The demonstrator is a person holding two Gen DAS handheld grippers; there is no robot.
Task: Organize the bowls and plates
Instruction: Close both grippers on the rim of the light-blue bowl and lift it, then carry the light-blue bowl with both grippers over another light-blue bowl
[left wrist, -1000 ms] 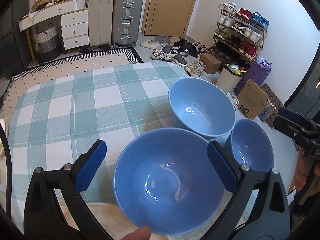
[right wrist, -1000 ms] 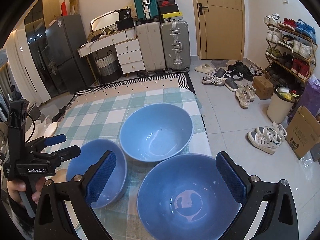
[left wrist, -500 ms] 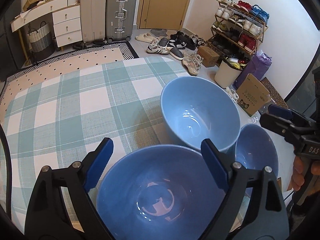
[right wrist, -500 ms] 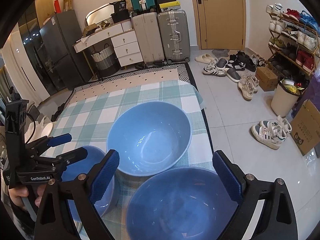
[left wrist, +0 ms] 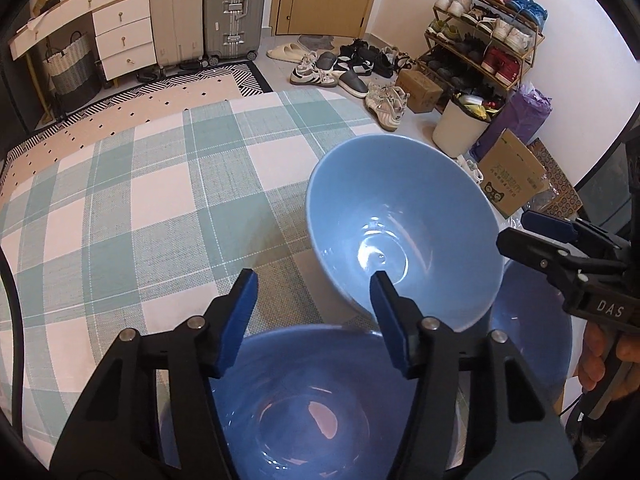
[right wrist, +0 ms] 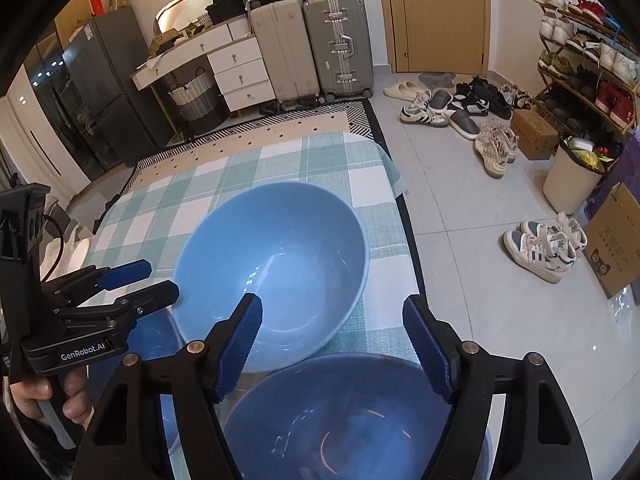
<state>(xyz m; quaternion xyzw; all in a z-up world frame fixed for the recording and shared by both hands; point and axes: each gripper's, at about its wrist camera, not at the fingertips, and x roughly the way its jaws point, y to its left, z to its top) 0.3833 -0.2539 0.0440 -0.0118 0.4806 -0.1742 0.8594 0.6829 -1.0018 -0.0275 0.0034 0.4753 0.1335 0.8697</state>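
Note:
Three blue bowls stand close together on the green-and-white checked tablecloth point(left wrist: 140, 208). The big bowl point(left wrist: 400, 232) point(right wrist: 272, 268) is farthest from me. My left gripper point(left wrist: 312, 284) hangs over the far rim of the nearest bowl point(left wrist: 304, 400), its jaws closing; the rim runs across the gap and the pads do not touch it. My right gripper point(right wrist: 332, 308) is closing the same way above another bowl point(right wrist: 352, 420), also without contact. Each gripper shows in the other's view: the right gripper point(left wrist: 516, 232) over its bowl point(left wrist: 528, 344), the left gripper point(right wrist: 158, 278) over its bowl point(right wrist: 156, 340).
The table's right edge point(right wrist: 404, 264) runs just beside the bowls, with tiled floor below. Something white, maybe plates point(right wrist: 80, 248), lies at the table's left side. Shoes point(right wrist: 540, 244), a white bin point(right wrist: 568, 184) and a cardboard box point(left wrist: 512, 172) are on the floor.
Both grippers have come forward and down over their bowls, which now fill the bottom of each view. Both pairs of jaws have narrowed markedly. The bowls have not moved.

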